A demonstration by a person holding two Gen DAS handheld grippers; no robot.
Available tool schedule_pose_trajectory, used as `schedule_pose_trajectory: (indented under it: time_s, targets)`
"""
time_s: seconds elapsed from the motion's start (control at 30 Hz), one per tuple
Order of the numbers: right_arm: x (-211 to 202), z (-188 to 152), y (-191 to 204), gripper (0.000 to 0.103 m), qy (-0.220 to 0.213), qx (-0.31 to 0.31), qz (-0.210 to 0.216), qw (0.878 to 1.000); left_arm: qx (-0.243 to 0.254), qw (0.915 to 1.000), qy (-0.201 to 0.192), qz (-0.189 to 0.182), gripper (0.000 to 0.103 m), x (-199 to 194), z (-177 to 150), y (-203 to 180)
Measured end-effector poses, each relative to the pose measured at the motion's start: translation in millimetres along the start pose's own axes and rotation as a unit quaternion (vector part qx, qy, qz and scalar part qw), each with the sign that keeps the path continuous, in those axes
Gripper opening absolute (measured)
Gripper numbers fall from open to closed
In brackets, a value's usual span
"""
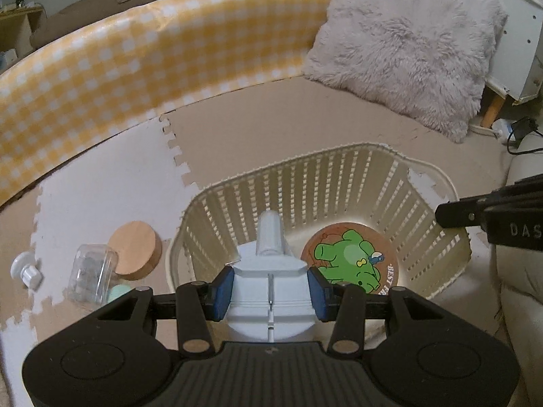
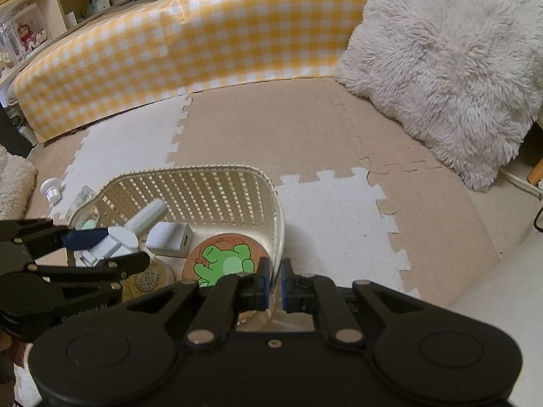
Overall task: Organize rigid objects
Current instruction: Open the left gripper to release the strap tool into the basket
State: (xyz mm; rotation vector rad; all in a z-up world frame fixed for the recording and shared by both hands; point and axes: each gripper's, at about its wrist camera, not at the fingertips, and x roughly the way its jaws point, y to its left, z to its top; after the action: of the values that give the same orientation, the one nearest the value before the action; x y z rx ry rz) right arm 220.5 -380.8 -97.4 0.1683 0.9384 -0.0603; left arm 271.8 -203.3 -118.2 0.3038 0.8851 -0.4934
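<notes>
Here the left gripper (image 1: 270, 288) clamps a pale blue plastic piece (image 1: 269, 271) over the basket (image 1: 339, 169), whose rim the right gripper (image 2: 275, 283) pinches.

Cream slotted plastic basket (image 1: 339, 183), matt pale plastic dispenser piece (image 1: 269, 281), cork-like printed coaster (image 1: 353, 257), smooth wooden lid (image 1: 135, 249), clear glossy jar (image 1: 90, 276), fuzzy foam floor mat (image 2: 271, 129), shaggy plush cushion (image 2: 448, 68), glossy gingham vinyl bumper (image 2: 203, 34)

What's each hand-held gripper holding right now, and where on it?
Left hand-held gripper clamps the pale blue dispenser across its wide body, over the basket. Right hand-held gripper pinches the basket's near rim.
</notes>
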Motion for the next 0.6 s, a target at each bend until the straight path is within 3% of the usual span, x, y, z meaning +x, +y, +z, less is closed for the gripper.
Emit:
schedule_pose_trajectory:
  time_s: [0.17, 0.3, 0.53, 0.6]
  targets:
    - [0.4, -0.2, 0.4, 0.007, 0.001, -0.001, -0.001, 1.0, -0.001, 1.0, 0.001, -0.004, 0.053, 0.0, 0.2, -1.3]
    - [0.6, -0.3, 0.1, 0.007, 0.001, -0.001, -0.001, 1.0, -0.002, 0.9999, 0.001, -0.012, 0.072, -3.0, 0.8, -4.4]
    - [0.4, -0.5, 0.1, 0.007, 0.001, -0.001, -0.002, 1.0, -0.014, 0.9997, -0.017, -0.004, 0.09, -16.8, 0.9, -6.1]
    - [0.2, -0.8, 0.1, 0.007, 0.001, -0.001, -0.002, 1.0, -0.013, 0.9996, -0.025, -0.004, 0.091, -23.4, 1.9, -7.5]
